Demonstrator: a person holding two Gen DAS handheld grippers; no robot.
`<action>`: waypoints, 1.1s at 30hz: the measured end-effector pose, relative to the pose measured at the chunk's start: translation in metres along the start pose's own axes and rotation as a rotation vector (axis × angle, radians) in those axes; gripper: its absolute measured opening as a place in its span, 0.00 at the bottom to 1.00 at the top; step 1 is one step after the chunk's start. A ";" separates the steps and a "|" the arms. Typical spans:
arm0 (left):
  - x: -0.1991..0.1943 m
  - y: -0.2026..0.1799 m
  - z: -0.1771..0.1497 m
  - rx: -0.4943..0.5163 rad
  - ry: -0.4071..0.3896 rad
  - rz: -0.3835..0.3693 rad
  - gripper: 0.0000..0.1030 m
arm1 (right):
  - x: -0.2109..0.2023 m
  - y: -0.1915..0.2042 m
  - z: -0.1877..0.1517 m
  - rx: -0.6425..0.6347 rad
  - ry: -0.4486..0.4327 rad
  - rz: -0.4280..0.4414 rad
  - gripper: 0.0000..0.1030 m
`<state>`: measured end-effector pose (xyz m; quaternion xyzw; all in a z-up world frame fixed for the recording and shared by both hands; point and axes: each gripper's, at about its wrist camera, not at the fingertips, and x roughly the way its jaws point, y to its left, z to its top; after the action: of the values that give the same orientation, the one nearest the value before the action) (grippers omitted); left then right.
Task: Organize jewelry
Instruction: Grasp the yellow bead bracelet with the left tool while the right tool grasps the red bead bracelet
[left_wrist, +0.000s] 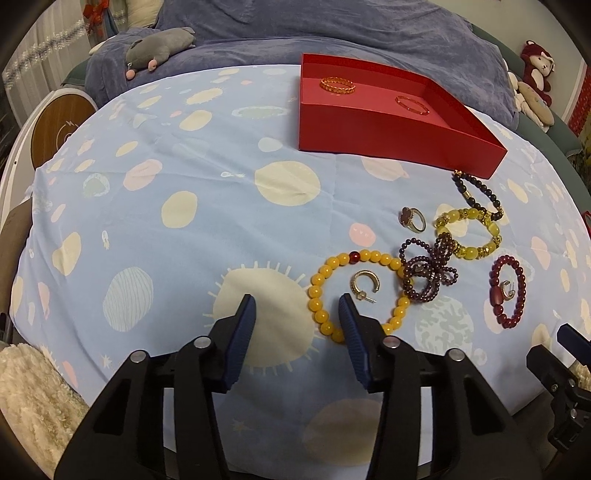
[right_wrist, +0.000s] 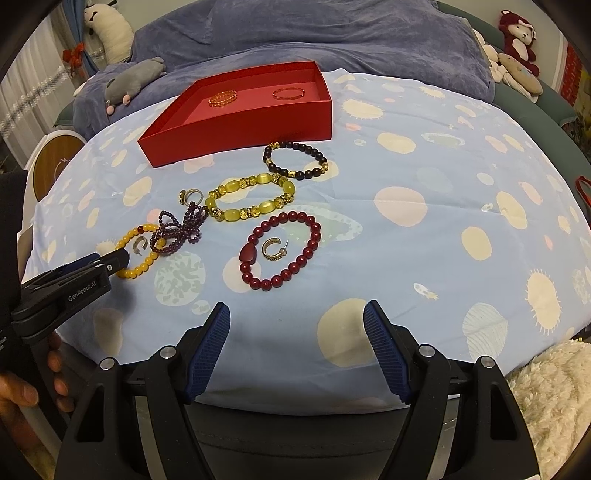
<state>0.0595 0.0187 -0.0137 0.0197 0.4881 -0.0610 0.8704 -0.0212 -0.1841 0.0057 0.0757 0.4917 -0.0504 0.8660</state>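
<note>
Nearest, the left tool (left_wrist: 297, 306) straddles the near arc of the round amber-yellow bead bracelet (left_wrist: 373, 255), jaws partly spread, beads between them but not yet pinched. Squeezing one bead squarely should avoid snagging the gold hoop earring (left_wrist: 364, 286) inside the loop or the tangled garnet bead strand (left_wrist: 428, 275) touching it. The right tool (right_wrist: 297, 315) hangs wide, empty. The red cardboard tray (left_wrist: 388, 138) sits behind, on the spotted blue bedsheet (left_wrist: 166, 177).

A red tray (right_wrist: 236, 122) holds two gold bangles (right_wrist: 222, 98) (right_wrist: 289, 93), lying flat and apart. In front of it, loose on the cloth: a dark bead bracelet (right_wrist: 295, 160), a yellow-green one (right_wrist: 251, 201), a ring (right_wrist: 190, 195), a tangled purple strand (right_wrist: 179, 230), an amber bracelet (right_wrist: 140, 256) and a dark red bracelet (right_wrist: 282, 251), each circling a hoop earring (right_wrist: 272, 249).
</note>
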 end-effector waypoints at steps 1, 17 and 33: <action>0.000 0.000 0.000 0.002 -0.001 -0.002 0.33 | 0.000 0.000 0.000 0.001 0.001 0.000 0.70; -0.019 0.006 -0.008 -0.004 -0.018 -0.077 0.07 | 0.001 -0.009 0.004 0.045 -0.012 -0.002 0.70; -0.010 0.003 -0.014 0.013 0.000 -0.053 0.08 | 0.030 -0.014 0.026 0.055 0.046 -0.011 0.41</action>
<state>0.0430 0.0238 -0.0125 0.0123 0.4881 -0.0869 0.8683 0.0137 -0.2029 -0.0077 0.0980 0.5104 -0.0668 0.8517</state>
